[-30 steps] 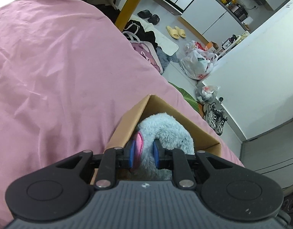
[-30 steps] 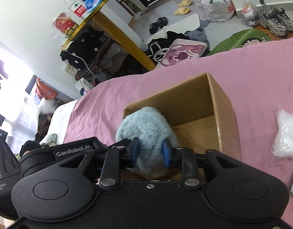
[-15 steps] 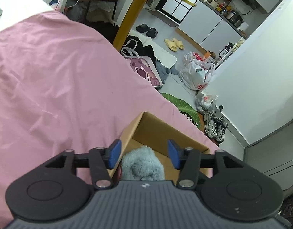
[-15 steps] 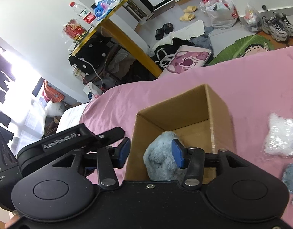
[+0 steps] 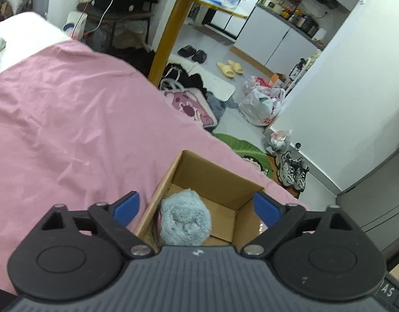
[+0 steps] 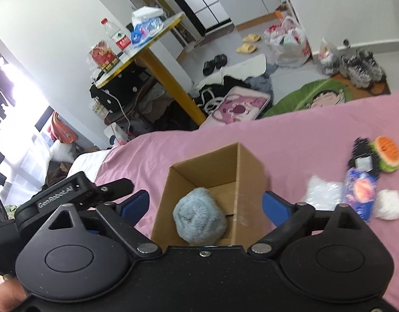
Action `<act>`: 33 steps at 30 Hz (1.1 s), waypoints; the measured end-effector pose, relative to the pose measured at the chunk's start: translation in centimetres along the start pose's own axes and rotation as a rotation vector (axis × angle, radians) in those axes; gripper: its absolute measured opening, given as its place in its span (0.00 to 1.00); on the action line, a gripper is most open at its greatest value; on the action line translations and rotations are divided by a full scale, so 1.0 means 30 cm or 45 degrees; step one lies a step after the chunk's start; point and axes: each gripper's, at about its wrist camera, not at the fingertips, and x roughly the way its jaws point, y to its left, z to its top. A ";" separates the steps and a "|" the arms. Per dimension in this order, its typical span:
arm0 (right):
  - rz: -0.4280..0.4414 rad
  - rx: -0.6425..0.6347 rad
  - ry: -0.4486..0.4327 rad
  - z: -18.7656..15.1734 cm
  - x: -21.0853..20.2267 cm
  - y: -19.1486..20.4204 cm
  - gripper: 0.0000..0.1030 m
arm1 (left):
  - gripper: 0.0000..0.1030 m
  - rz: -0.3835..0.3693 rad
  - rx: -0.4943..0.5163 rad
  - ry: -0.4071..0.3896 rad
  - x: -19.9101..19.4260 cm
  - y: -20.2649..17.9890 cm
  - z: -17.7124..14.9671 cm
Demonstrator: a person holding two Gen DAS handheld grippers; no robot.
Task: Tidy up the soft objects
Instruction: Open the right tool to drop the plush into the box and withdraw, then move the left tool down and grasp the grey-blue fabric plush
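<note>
Grippers are seen closest in both views. The left gripper (image 5: 197, 206) is spread wide and nothing is held in it. The right gripper (image 6: 204, 205) is spread wide too, and it is also empty. Both are held above the cardboard box (image 6: 247, 166), which is set on the pink bed cover (image 5: 69, 130) near the bed's foot edge.

Inside the box, on its floor by the near wall, a fluffy blue-grey plush toy (image 6: 199, 219) is seen, rolled into a ball. It is judged to be light and very soft, so it would squash when squeezed. A good grip could be taken across its round middle.

Farther along the bed, toward its right side, more soft things are left outside the box: a white crinkly bag (image 6: 323, 195), a blue packet (image 6: 359, 191), a white fluffy ball (image 6: 387, 204) and a watermelon-slice toy (image 6: 386, 153). They are blurred, so little more can be told.
</note>
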 end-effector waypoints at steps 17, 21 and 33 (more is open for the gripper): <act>-0.071 -0.201 -0.031 -0.020 -0.221 -0.056 1.00 | 1.00 0.033 0.261 -0.153 -0.197 -0.163 -0.129; -0.078 -0.216 -0.029 -0.023 -0.263 -0.079 1.00 | 1.00 -0.001 0.297 -0.117 -0.225 -0.201 -0.170; -0.108 -0.204 -0.028 -0.036 -0.371 -0.201 1.00 | 0.99 0.028 0.442 -0.047 -0.255 -0.327 -0.317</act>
